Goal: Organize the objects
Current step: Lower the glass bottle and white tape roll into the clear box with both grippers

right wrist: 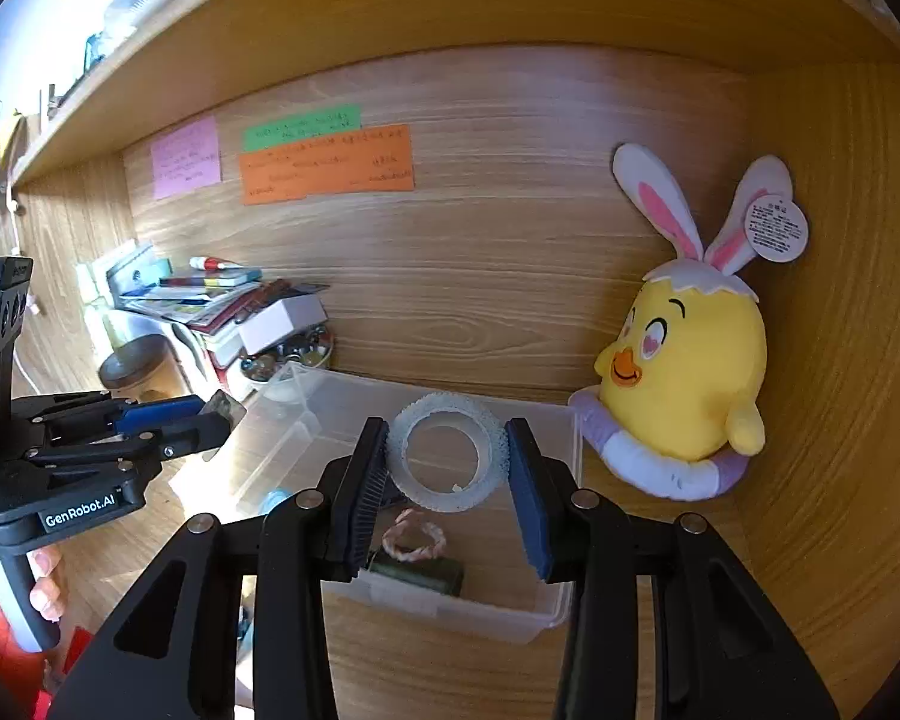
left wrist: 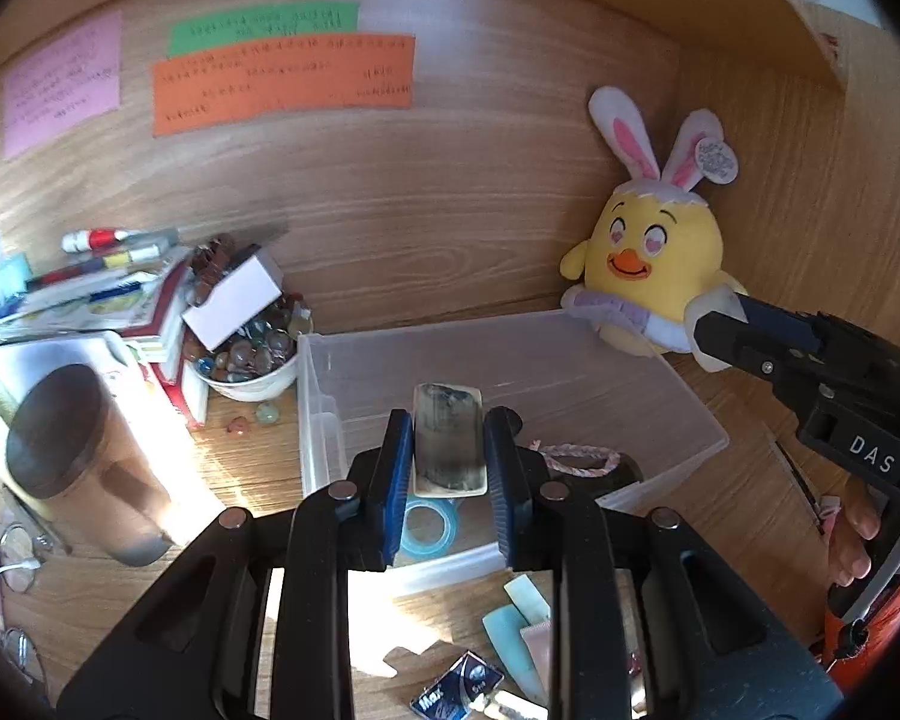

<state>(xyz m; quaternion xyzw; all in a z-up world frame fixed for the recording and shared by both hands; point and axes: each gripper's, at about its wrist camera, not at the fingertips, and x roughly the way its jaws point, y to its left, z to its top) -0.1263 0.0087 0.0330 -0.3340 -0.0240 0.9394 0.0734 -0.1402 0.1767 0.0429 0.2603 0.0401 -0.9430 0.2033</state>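
Note:
My left gripper is shut on a flat, pale rectangular piece with a dark smudged face, held above the clear plastic bin. Inside the bin lie a blue tape ring, a pink braided hair tie and a dark object. My right gripper is shut on a white lacy tape ring, also over the bin. Each gripper appears in the other's view: the right gripper at the right, the left gripper at the left.
A yellow chick plush with bunny ears leans in the back right corner. Left of the bin stand a bowl of marbles, a stack of books and a dark-lidded cylinder. Small loose items lie before the bin.

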